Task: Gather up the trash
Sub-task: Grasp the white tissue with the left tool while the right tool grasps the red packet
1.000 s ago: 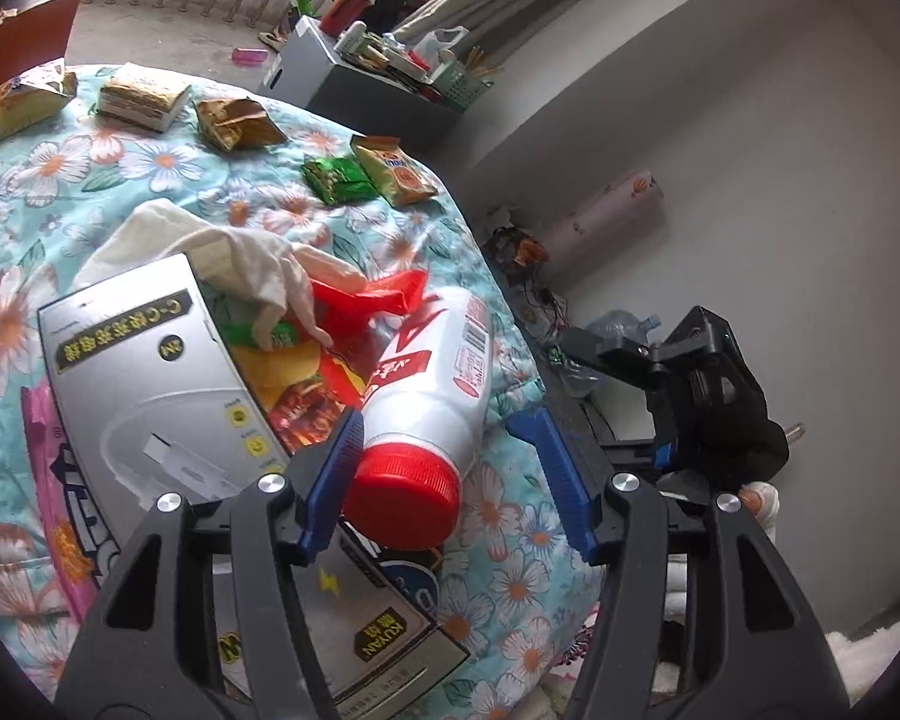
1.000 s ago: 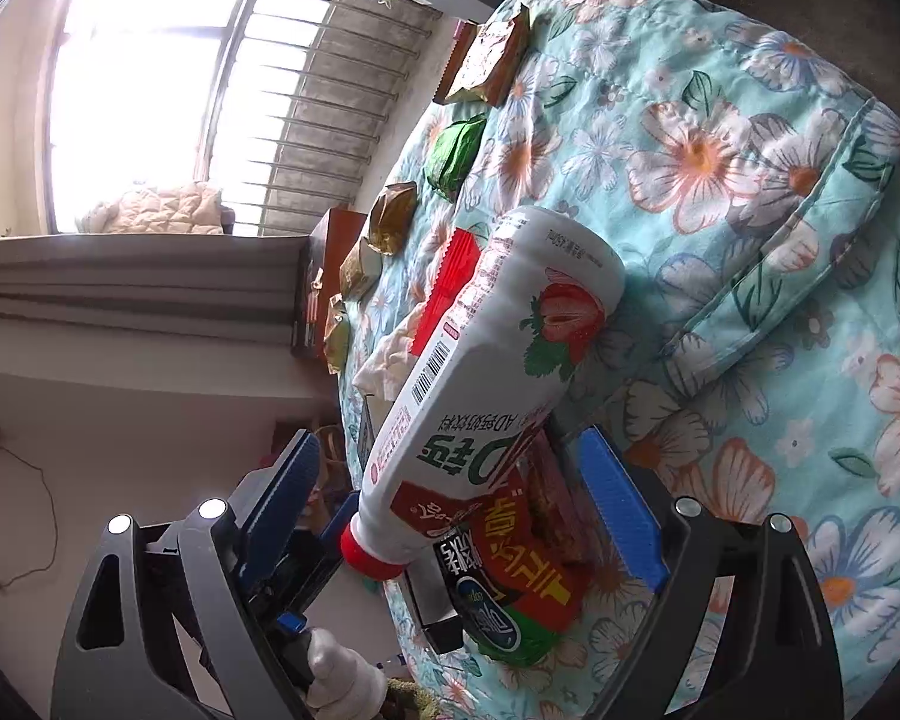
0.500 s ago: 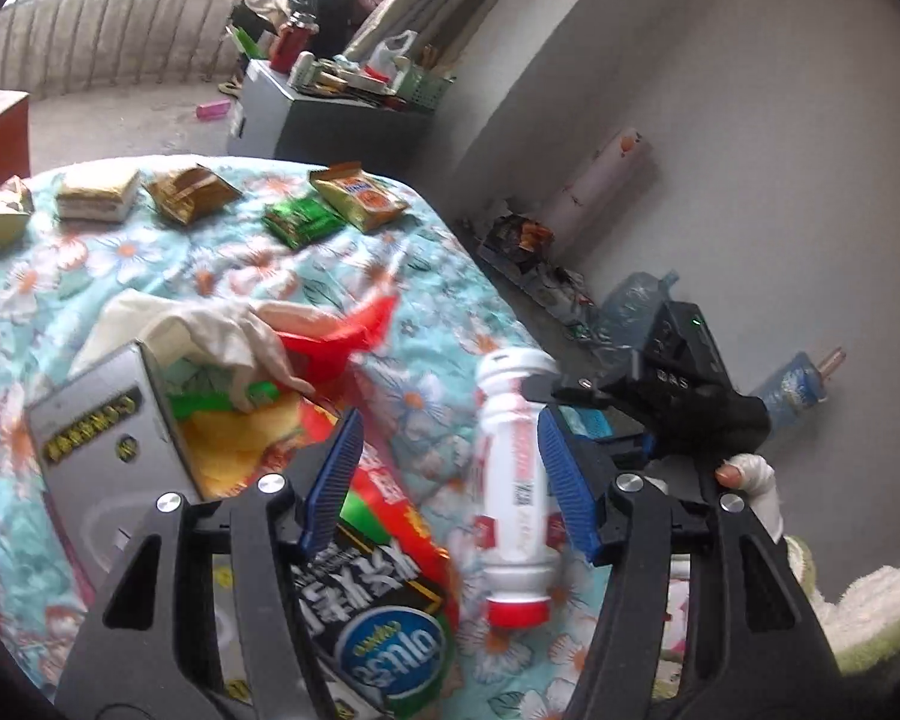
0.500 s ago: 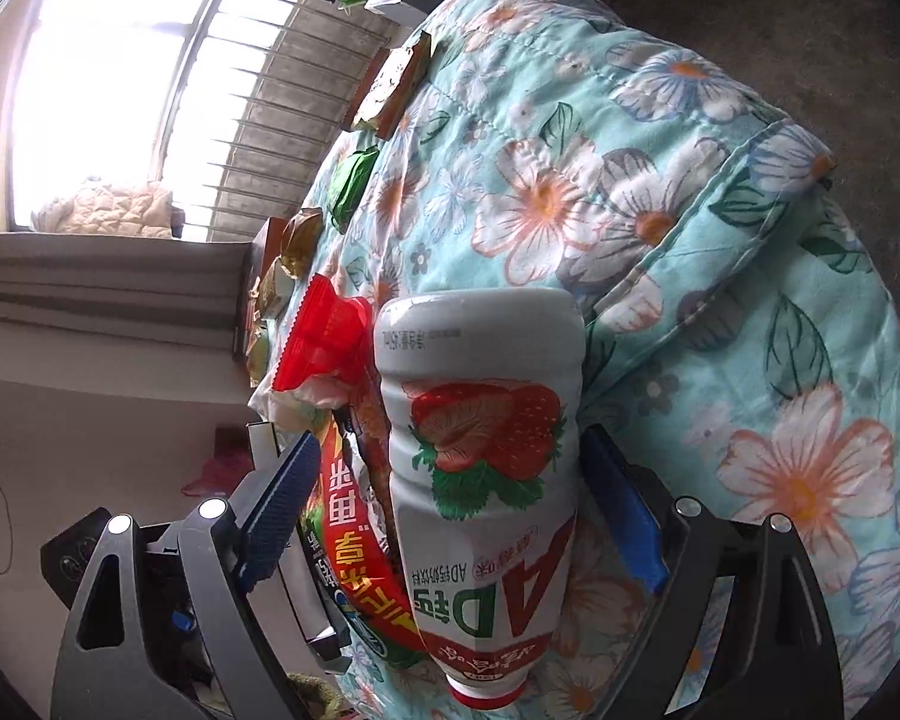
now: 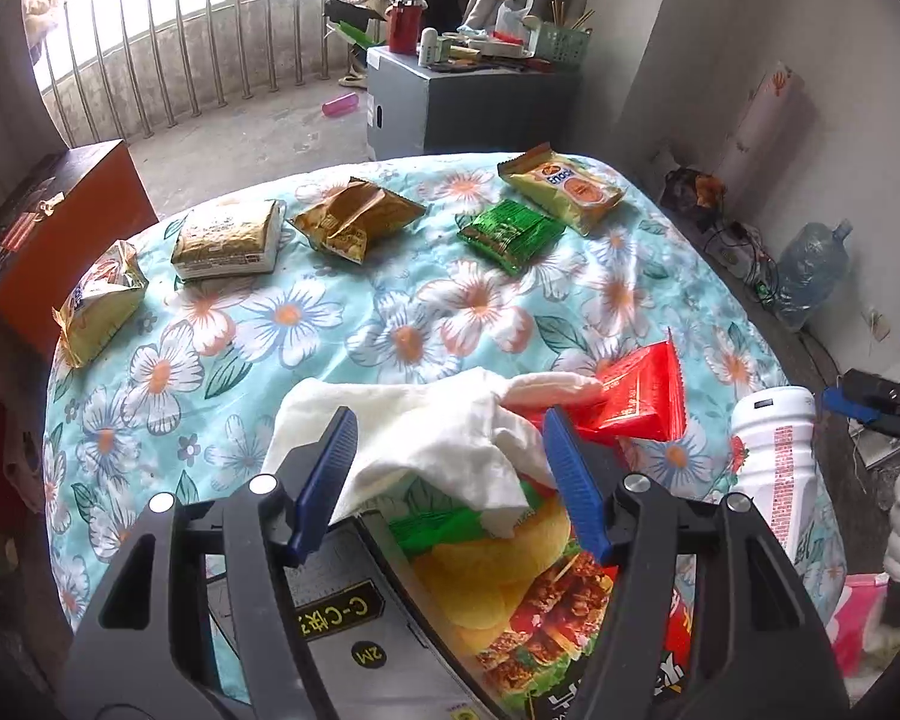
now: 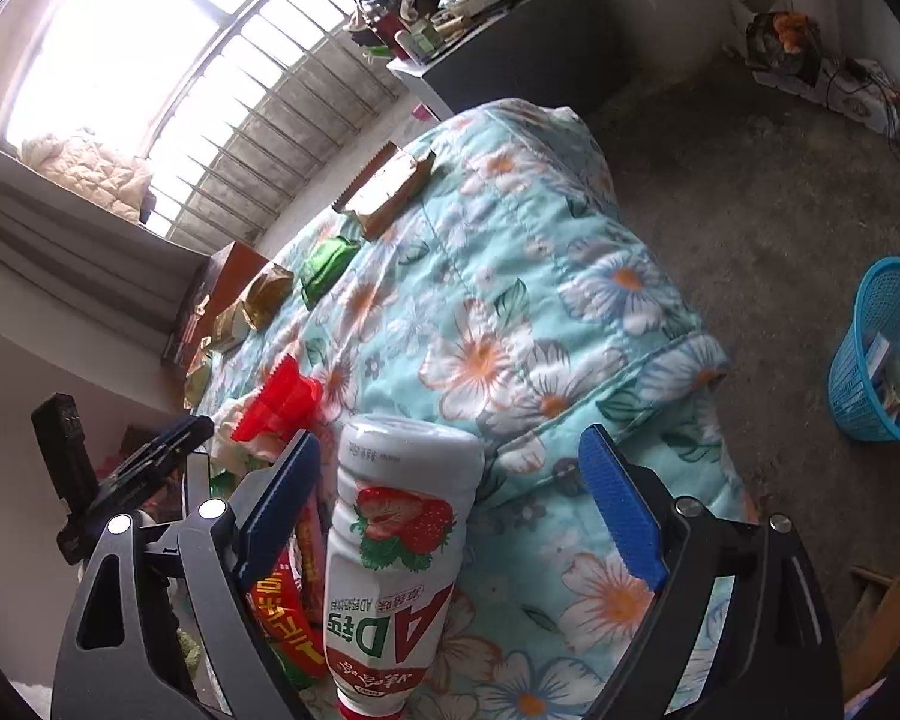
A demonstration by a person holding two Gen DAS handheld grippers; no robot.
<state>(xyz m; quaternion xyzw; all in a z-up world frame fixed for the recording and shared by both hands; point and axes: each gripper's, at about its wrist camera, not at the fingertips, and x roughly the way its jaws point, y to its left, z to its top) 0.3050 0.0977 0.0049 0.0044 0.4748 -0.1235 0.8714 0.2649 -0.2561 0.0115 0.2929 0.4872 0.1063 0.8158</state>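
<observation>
While both grippers tilted steeply down over the floral quilt point(image 5: 342, 324), the left gripper point(image 5: 450, 474), empty, had just been opening above a white cloth point(image 5: 426, 438). The right gripper point(image 6: 450, 510) stood wide, its pads clear of the bottle point(image 6: 396, 564) between them.

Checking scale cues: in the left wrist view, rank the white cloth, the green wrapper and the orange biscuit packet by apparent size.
1. white cloth, though nearest the camera.
2-3. orange biscuit packet and green wrapper look alike; unranked.

Blown-out window point(image 6: 108, 60) daylight, fisheye-bent edges, soft shadows

Glossy plastic bottle point(image 6: 399, 546) on matt quilted cloth point(image 6: 510, 324).
</observation>
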